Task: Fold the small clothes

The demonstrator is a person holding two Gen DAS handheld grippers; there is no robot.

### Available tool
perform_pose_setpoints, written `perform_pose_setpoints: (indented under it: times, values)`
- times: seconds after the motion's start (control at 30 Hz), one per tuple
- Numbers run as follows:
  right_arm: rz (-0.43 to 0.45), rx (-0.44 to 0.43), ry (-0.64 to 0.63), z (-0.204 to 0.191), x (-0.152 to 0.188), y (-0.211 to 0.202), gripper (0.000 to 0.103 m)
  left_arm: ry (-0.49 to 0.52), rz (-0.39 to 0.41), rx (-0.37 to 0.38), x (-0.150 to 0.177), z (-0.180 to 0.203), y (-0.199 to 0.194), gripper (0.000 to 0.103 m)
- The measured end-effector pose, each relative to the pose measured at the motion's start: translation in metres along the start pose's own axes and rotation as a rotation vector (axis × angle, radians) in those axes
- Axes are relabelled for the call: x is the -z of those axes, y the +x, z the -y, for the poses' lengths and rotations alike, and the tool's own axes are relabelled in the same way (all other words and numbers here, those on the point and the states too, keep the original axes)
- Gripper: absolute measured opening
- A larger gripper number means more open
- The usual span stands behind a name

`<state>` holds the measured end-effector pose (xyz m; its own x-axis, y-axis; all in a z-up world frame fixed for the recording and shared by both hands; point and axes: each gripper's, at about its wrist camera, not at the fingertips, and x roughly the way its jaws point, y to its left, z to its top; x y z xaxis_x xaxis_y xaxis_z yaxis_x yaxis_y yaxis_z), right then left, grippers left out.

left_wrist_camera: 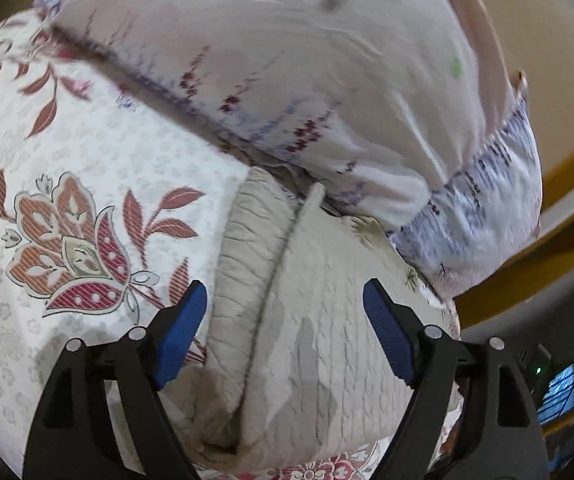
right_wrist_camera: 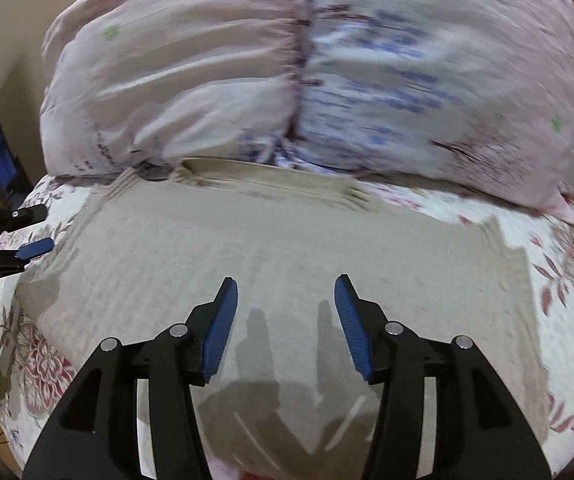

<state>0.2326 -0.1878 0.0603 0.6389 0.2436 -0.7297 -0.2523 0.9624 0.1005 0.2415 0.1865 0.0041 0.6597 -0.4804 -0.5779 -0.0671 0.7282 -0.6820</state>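
Right wrist view: beige knit garment [right_wrist_camera: 279, 248] spread across mid-frame, fold apparently not yet begun.
Right gripper [right_wrist_camera: 286, 300] hovers with jaws wide, empty; left gripper [left_wrist_camera: 285, 308] likewise wide over a ribbed fold. Next likely needs pinching an edge. Beyond: floral bedsheet [left_wrist_camera: 87, 152], soft pink pillow [right_wrist_camera: 207, 72] at the top.

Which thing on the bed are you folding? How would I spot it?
Find the flowery bedspread and the big pink pillow. In front of the pillow lies the beige knitted garment. It is the only plain, ribbed cloth there, with no flowers.
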Motion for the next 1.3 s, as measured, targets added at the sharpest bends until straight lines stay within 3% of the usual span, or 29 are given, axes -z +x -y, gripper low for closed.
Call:
perform_pose_setpoints:
  times: [0.07, 0.17, 0.2, 0.57, 0.83, 0.93, 1.3]
  values:
    - [-0.003, 0.014, -0.019, -0.011, -0.003, 0.008, 0.057, -0.032, -0.011, 0.011, -0.002, -0.004, 0.004, 0.080]
    - [-0.092, 0.068, -0.057, -0.022, 0.007, 0.037, 0.062, -0.063, -0.015, 0.021, -0.003, -0.007, 0.010, 0.081]
    - [-0.050, 0.079, -0.061, -0.024, 0.010, 0.035, 0.063, -0.064, -0.013, 0.025, -0.003, -0.006, 0.011, 0.081]
    - [-0.075, 0.074, -0.043, -0.022, 0.009, 0.039, 0.064, -0.037, -0.039, 0.018, -0.004, 0.001, 0.023, 0.079]
    - [-0.077, 0.065, -0.031, -0.022, 0.009, 0.038, 0.064, -0.063, -0.083, 0.033, -0.001, 0.002, 0.031, 0.052]
    - [-0.077, 0.066, -0.030, -0.022, 0.009, 0.038, 0.064, -0.064, -0.111, 0.024, 0.000, 0.003, 0.035, 0.024]
    - [-0.081, 0.068, -0.037, -0.023, 0.009, 0.038, 0.064, 0.020, -0.039, 0.212, -0.007, 0.063, 0.018, 0.016]
